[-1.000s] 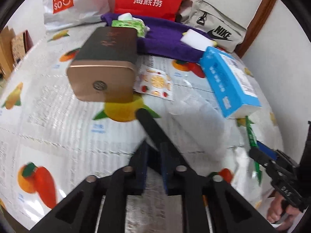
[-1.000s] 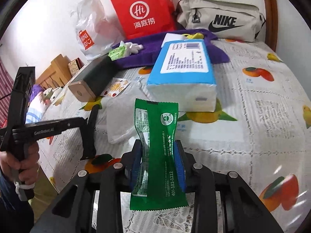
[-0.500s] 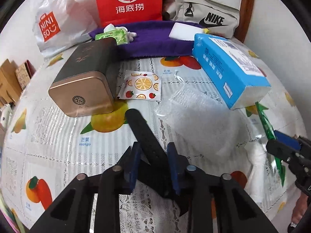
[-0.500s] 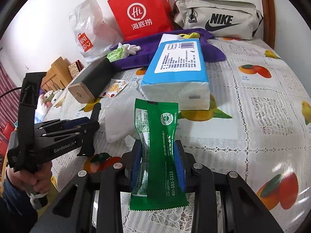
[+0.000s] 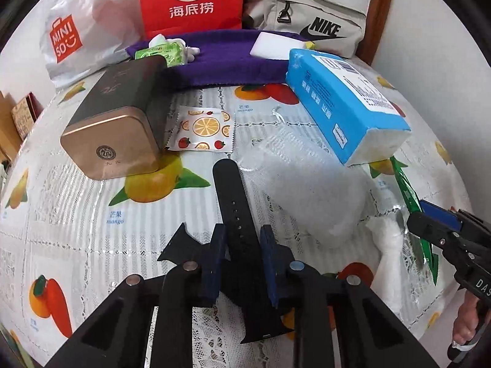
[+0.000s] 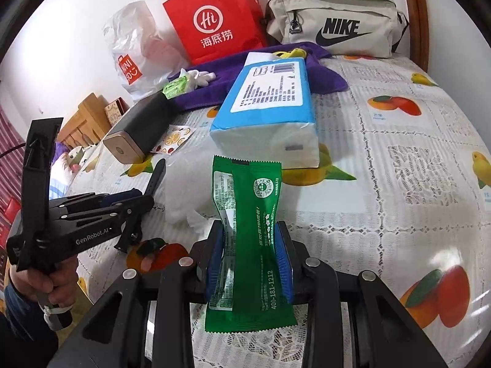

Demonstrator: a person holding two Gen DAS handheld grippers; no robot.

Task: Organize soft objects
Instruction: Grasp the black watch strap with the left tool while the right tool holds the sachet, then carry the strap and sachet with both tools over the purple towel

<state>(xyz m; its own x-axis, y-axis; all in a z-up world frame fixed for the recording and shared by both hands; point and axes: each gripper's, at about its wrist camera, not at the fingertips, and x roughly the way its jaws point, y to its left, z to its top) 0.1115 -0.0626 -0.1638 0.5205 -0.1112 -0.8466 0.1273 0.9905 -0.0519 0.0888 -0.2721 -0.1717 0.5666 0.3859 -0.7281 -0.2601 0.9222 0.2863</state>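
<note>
The left gripper [image 5: 241, 256] has its jaws around a black strap [image 5: 233, 196], which runs up between the 2 blue pads; the jaws are closing, and the pads look to sit against the strap's sides. The strap's rounded tip ends just short of the fruit-print sachet [image 5: 204, 128] and the gold-ended tin [image 5: 118, 125].

The right gripper [image 6: 249, 251] is clamped on a green packet [image 6: 250, 233], pinching it at the waist so it stands upright above the fruit-patterned tablecloth [image 6: 399, 184].

Just beyond the packet lies the blue tissue pack [image 6: 270, 104], its white end facing the gripper. Between the 2 grippers sits a clear plastic bag [image 5: 307, 184] with crumpled white tissue [image 5: 386, 236] at its near edge.

The far edge is crowded: a purple cloth [image 5: 227, 58] (holding a small green pack [image 5: 159, 52] and a white sponge [image 5: 274, 44]), a red paper bag [image 5: 190, 0], a white shopping bag [image 5: 73, 36] and a beige pouch [image 6: 334, 24] against the wall. The tablecloth to the right of the tissue pack lies bare out to the table's right edge.
</note>
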